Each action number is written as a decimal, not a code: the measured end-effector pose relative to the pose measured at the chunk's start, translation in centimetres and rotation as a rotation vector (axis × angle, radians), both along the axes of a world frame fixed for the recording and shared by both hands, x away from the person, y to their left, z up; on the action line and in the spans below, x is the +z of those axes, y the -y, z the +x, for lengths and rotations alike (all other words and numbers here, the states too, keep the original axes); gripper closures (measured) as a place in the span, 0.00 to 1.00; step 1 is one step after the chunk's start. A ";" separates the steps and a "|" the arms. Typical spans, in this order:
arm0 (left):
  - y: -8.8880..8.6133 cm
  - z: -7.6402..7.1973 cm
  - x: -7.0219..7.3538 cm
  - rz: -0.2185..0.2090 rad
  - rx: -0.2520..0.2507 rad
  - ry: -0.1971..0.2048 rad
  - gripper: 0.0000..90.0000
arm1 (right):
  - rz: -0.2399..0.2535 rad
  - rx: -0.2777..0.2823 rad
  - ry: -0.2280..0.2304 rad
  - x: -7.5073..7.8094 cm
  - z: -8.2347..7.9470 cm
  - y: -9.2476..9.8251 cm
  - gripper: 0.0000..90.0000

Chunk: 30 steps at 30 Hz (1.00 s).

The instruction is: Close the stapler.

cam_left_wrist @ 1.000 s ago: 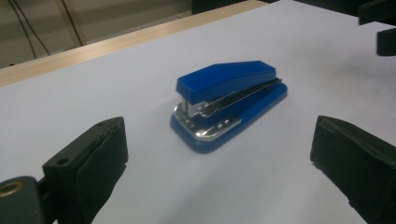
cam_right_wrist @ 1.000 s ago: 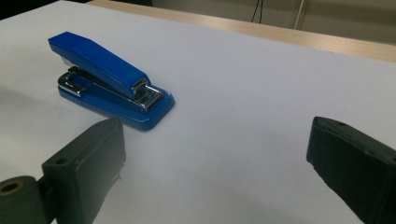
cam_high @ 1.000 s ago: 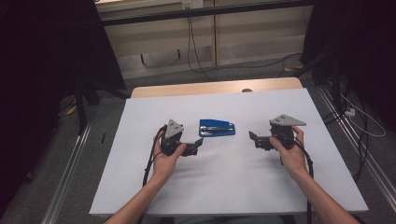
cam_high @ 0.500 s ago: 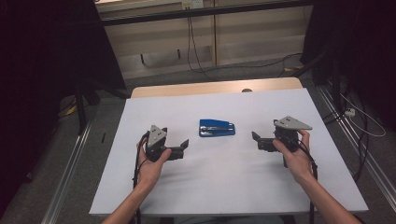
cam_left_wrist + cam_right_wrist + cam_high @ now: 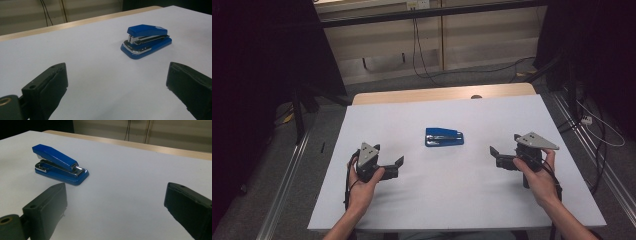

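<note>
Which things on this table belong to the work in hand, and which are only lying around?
Belongs to the work:
- blue metal-and-plastic stapler, lying alone on the white table cover
- left gripper, jaws open
- right gripper, jaws open

Only lying around:
- white table cover
- light wooden table edge
- black cables on the floor

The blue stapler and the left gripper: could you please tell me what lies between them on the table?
Nothing: only bare white tabletop separates the left gripper from the blue stapler, seen in the high view and the left gripper view.
</note>
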<state>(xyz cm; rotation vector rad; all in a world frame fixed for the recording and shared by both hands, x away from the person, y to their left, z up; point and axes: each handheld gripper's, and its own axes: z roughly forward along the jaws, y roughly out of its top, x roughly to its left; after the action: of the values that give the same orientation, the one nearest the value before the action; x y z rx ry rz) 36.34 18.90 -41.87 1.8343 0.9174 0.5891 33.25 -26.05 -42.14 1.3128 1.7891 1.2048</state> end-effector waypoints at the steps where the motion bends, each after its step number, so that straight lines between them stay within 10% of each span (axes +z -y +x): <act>1: -0.1 -0.2 0.1 0.009 0.005 0.011 0.04 | 0.003 -0.006 0.007 0.0 -0.2 0.1 0.05; 30: -2.7 -3.7 0.1 -0.016 0.011 0.015 0.04 | 0.027 -0.088 0.051 -0.7 -5.5 2.6 0.05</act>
<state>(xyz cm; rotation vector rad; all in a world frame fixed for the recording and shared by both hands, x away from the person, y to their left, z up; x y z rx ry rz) 32.68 21.60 -41.80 1.8088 0.9204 0.6000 27.78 -28.70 -42.89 1.3496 1.6673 1.2075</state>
